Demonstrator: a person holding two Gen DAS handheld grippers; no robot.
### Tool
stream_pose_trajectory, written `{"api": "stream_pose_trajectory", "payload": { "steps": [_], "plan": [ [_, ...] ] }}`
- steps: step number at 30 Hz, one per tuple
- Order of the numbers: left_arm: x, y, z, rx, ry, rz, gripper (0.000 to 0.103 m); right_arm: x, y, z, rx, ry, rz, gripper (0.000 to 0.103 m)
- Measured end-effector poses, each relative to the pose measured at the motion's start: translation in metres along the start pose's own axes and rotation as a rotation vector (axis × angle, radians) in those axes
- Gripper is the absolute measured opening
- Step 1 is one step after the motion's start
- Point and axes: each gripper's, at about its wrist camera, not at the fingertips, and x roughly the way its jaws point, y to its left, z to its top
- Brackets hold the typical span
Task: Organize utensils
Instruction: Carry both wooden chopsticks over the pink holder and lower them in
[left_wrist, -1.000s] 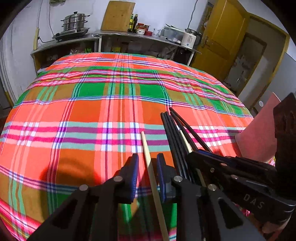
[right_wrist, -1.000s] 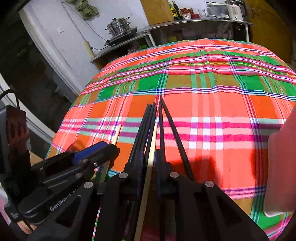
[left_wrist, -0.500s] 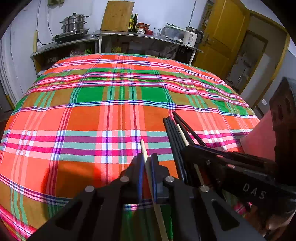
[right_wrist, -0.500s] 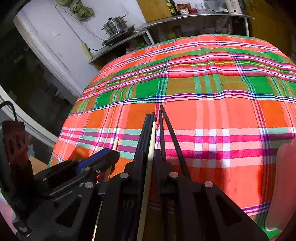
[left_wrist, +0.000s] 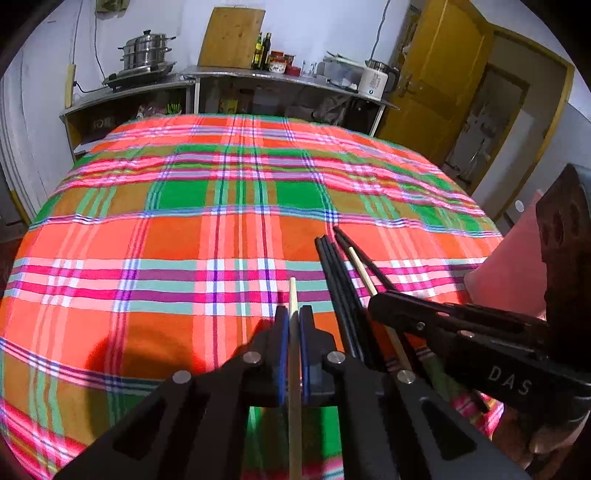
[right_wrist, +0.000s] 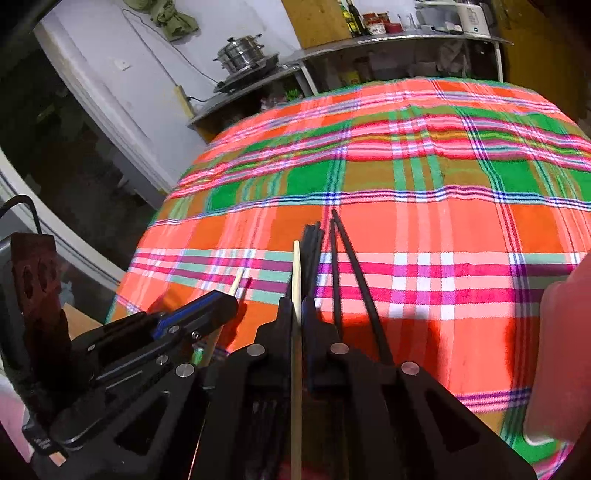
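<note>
- A large table draped in a bright plaid cloth (left_wrist: 177, 236), orange, green and pink, fills most of both views; its far edge runs close to a steel shelf (left_wrist: 280, 79) set along a white wall.
- On that shelf stand one stacked steel steamer pot (left_wrist: 147, 50), a wooden cutting board (left_wrist: 231, 37) leaning upright, a few bottles and jars, and one white kettle (left_wrist: 376, 79); a yellow door (left_wrist: 439, 74) is at the far right.
- A pink container (left_wrist: 513, 269) sits at the cloth's near right edge.
- Two pale wooden chopsticks show, one per claw.
- The left gripper (left_wrist: 293, 325) is clenched on one pale wooden chopstick (left_wrist: 293, 295), near the cloth's near edge, its tip pointing toward the far side.
- The right gripper (right_wrist: 297, 314) is clenched on the other pale chopstick (right_wrist: 296, 266), just to the right of the first.
- Black chopsticks (right_wrist: 341, 266) lie beside and under the right claw: a tight bunch I cannot count, plus two splayed to its right.
</note>
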Motion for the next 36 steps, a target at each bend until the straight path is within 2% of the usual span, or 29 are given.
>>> {"api": "stream_pose_trajectory", "payload": {
  "steps": [10,21,33,36],
  "plan": [
    [-0.054,-0.005,0.008,-0.003,-0.08,-0.03,0.006,-0.054,0.02,0.001,-0.034,-0.096,0.042,0.006],
    [-0.11,-0.028,0.012,0.031,-0.156,-0.06,0.006,-0.116,0.04,-0.006,-0.075,-0.2,0.06,0.006],
    [-0.142,-0.056,0.01,0.081,-0.193,-0.08,0.005,-0.166,0.037,-0.02,-0.098,-0.282,0.046,0.005],
    [-0.147,-0.063,0.012,0.082,-0.192,-0.106,0.005,-0.179,0.033,-0.023,-0.098,-0.303,0.042,0.005]
  ]
}}
